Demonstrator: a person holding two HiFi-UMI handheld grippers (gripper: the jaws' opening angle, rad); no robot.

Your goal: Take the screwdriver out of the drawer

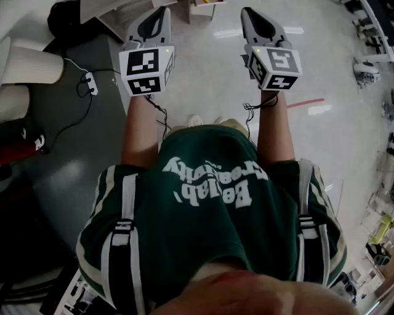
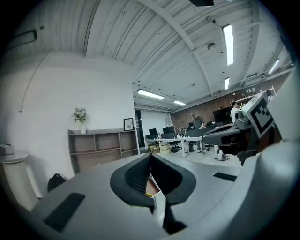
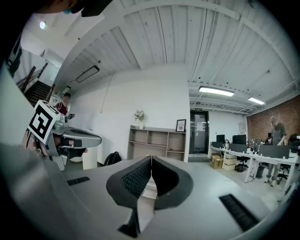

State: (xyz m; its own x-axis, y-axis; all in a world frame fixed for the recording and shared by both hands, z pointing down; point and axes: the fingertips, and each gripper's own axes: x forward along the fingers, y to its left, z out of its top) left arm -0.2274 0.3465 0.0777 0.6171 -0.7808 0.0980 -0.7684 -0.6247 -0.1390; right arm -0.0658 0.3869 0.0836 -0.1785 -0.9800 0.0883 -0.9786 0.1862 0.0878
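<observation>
Head view: we hold left gripper (image 1: 157,18) and right gripper (image 1: 255,19) level, upper frame, jaws together, empty. Screwdriver, drawer in no view, so bearing, axis, nearer hand unknown.

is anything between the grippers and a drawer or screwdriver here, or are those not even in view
Neither shows in any view, so no obstacle can be judged. The left gripper and right gripper are shut and empty, held level above bare floor. Ahead of them is only open space, with a shelf far off.
</observation>
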